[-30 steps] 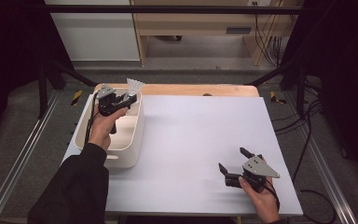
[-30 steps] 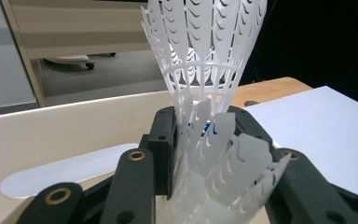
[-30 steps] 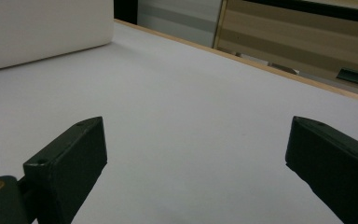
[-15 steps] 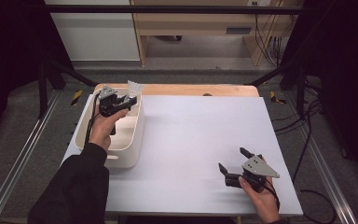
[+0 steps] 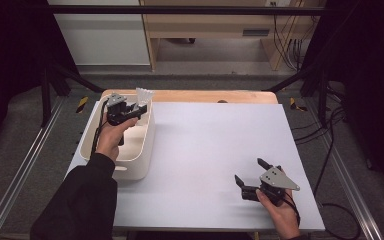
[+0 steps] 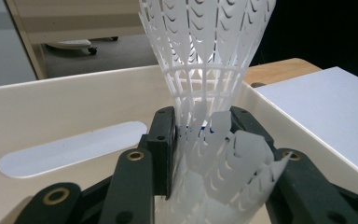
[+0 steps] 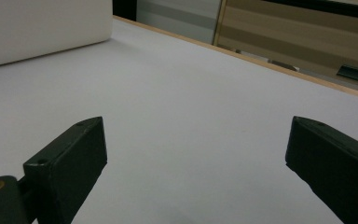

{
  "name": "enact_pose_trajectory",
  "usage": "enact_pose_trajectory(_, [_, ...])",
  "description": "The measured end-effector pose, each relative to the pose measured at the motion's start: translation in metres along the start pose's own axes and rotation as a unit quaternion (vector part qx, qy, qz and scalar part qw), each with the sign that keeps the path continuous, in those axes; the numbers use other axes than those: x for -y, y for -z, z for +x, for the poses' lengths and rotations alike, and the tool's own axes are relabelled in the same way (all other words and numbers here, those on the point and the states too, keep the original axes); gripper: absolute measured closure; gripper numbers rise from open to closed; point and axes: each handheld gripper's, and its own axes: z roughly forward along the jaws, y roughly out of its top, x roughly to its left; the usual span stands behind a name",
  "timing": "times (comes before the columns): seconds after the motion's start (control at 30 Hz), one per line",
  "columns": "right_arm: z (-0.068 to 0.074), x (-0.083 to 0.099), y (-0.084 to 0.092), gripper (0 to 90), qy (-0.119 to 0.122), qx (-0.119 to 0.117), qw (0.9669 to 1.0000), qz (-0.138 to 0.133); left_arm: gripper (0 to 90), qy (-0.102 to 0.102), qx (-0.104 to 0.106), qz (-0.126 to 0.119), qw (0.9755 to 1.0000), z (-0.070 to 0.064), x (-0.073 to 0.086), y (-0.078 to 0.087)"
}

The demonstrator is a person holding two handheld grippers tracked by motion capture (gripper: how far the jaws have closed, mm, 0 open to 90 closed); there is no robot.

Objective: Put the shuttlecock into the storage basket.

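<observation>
Shuttlecocks of white plastic sit clamped between the jaws of the left gripper, which is held above the far end of the cream bin at the left side of the table. In the left gripper view, one skirt fans out ahead of the jaws, and a second, bent and crumpled skirt lies nearer the camera between the same two black jaws, so at least two appear stacked; how many there are in all cannot be told. The pads press on the mesh from both sides. Behind them runs the bin's far wall, with an oval handle slot in it. The right gripper rests low over the near right part of the white table top, well apart from the bin, its jaws spread wide with nothing between them. The person's dark sleeve reaches in beside the bin.
</observation>
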Motion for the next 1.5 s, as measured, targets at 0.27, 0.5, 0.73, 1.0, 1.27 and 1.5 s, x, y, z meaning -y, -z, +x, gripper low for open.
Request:
enact_pose_trajectory(0.27, [-0.0002, 0.0001, 0.0001, 5.3, 0.0, 0.0, 1.0, 0.0, 62.9, -0.001, 0.005, 0.0, 1.0, -0.0005, 0.0004, -0.0007])
enact_pose_trajectory(0.5, [-0.0002, 0.0002, 0.0, 5.3, 0.0, 0.0, 1.0, 0.001, 59.4, 0.007, 0.006, -0.002, 1.0, -0.0001, 0.0007, -0.0013])
enact_pose_trajectory(0.73, [-0.0002, 0.0003, 0.0, 5.3, 0.0, -0.001, 1.0, 0.002, 40.4, 0.016, -0.008, -0.002, 0.9998, 0.0002, 0.0015, -0.0036])
enact_pose_trajectory(1.0, [0.0, 0.0004, 0.0, 5.2, -0.001, -0.003, 1.0, 0.002, 21.5, 0.023, -0.018, -0.005, 0.9995, -0.0001, -0.0003, -0.0026])
enact_pose_trajectory(1.27, [0.0004, 0.0004, -0.0003, 5.2, 0.001, -0.003, 1.0, 0.003, 15.1, 0.025, -0.028, -0.02, 0.9991, -0.0004, -0.0043, 0.001])
enact_pose_trajectory(1.5, [0.0003, 0.0002, -0.0003, 5.2, 0.0, -0.004, 1.0, 0.002, 12.9, 0.027, -0.03, -0.021, 0.999, 0.0001, -0.0058, 0.0039])
